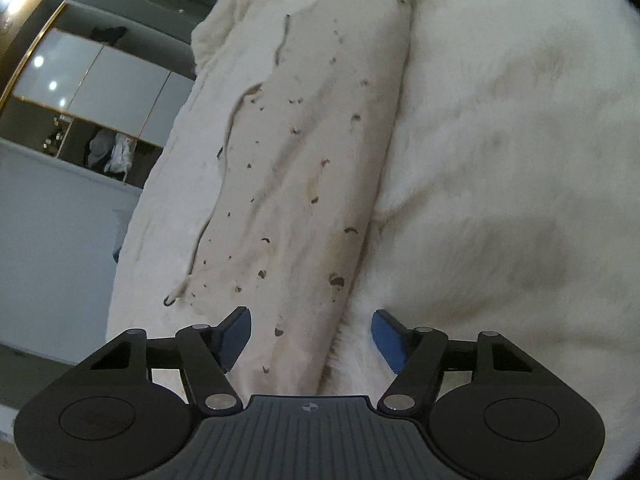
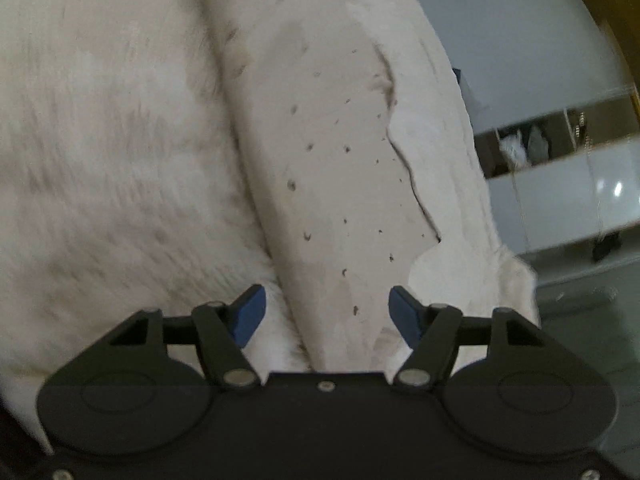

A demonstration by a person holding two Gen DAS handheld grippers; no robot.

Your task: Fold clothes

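Note:
A large white furry garment (image 1: pixel 480 140) fills both views. Its smooth cream inner side (image 1: pixel 312 152), dotted with small dark marks, runs as a long strip up the middle; it also shows in the right wrist view (image 2: pixel 336 168), with fur (image 2: pixel 112 140) to its left. My left gripper (image 1: pixel 311 332) is open, its blue pads on either side of the strip's near end, right over the cloth. My right gripper (image 2: pixel 327 312) is open too, straddling the strip's near end. Neither pad pair is closed on cloth.
A wardrobe with pale sliding doors (image 1: pixel 100 80) and an open shelf holding clothes (image 1: pixel 108 152) stands at the left of the left wrist view. In the right wrist view the same shelf (image 2: pixel 524 144) and grey floor (image 2: pixel 580 320) lie at right.

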